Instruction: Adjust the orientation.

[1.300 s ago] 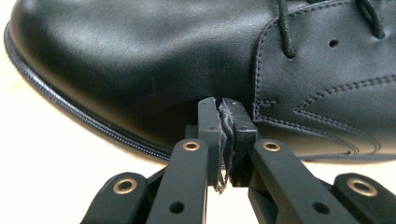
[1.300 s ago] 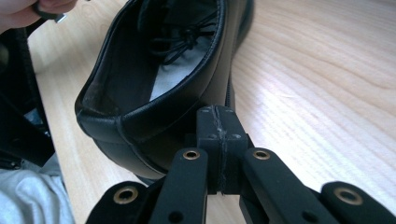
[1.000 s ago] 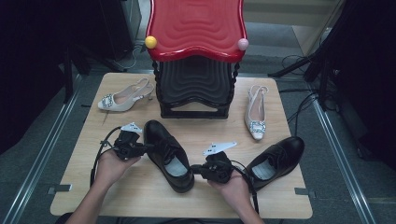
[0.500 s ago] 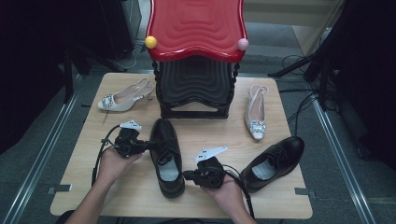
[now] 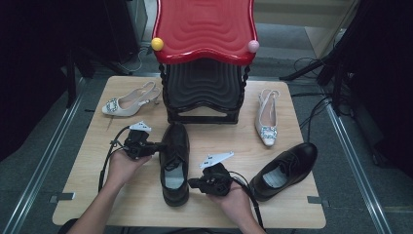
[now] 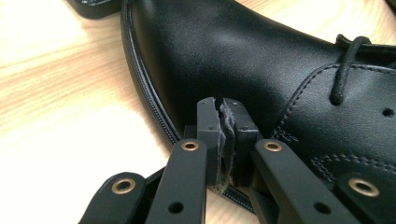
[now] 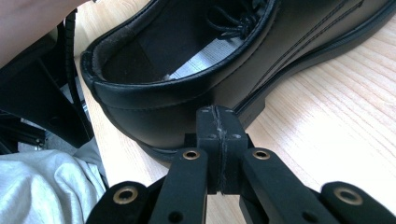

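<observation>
Both grippers closed, gripping nothing: left gripper (image 5: pixel 158 145) pokes the black dress shoe (image 5: pixel 175 163) at 9 o'clock, right gripper (image 5: pixel 192 184) nudges its heel at 3.

Black lace-up shoe (image 5: pixel 175 163), upright, table centre

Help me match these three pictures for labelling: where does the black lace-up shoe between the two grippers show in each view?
High view: middle black shoe lies centre-bottom, toe toward the rack.
Left gripper view: its toe and laces fill the upper right, against the shut jaws.
Right gripper view: its heel and opening sit top centre, before the shut jaws.
Shared landmark: the wooden tabletop.
</observation>
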A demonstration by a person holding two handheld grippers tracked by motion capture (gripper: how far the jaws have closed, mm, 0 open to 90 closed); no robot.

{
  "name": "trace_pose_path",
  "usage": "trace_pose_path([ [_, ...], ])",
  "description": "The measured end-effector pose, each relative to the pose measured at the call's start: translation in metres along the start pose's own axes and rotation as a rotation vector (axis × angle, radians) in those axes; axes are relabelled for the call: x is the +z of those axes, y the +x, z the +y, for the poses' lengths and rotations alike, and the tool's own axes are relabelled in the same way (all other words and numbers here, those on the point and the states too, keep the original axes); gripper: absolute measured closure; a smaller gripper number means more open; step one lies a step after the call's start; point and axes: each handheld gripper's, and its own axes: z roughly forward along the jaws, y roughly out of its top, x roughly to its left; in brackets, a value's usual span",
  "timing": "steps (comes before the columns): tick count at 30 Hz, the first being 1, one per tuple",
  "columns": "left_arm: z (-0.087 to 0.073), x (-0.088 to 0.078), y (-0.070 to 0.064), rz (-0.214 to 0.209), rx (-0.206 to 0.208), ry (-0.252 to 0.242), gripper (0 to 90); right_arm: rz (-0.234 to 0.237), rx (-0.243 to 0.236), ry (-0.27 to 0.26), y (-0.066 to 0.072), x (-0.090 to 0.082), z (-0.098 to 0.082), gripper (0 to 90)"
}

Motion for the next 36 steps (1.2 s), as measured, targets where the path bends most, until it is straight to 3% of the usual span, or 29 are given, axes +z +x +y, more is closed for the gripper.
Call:
trace_pose_path([
  [5,0.003,-0.008,0.006,0.005,0.006,0.041,75.3,-0.044,0.027,0.003,-0.014,-0.009,-0.003,88.8],
  [8,0.003,-0.013,0.006,0.008,-0.002,0.076,66.0,-0.078,0.049,-0.025,-0.022,-0.028,-0.006,87.9],
  [9,0.004,-0.016,0.006,-0.007,-0.002,0.082,60.1,-0.108,0.065,-0.044,-0.027,-0.042,-0.008,87.9],
  [11,0.004,-0.018,0.005,-0.022,-0.012,0.092,58.1,-0.115,0.072,-0.051,-0.029,-0.047,-0.009,87.9],
  [16,0.005,-0.025,0.001,-0.046,-0.023,0.085,48.2,-0.177,0.112,-0.100,-0.042,-0.082,-0.015,89.1],
  [21,0.006,-0.029,0.000,-0.052,-0.021,0.078,45.2,-0.235,0.136,-0.124,-0.048,-0.110,-0.024,90.0],
  [31,0.006,-0.025,-0.004,-0.048,-0.013,0.094,43.3,-0.313,0.205,-0.110,-0.057,-0.145,-0.051,90.0],
  [36,0.005,-0.026,-0.003,-0.046,-0.008,0.088,42.9,-0.290,0.230,-0.135,-0.061,-0.155,-0.061,90.0],
])
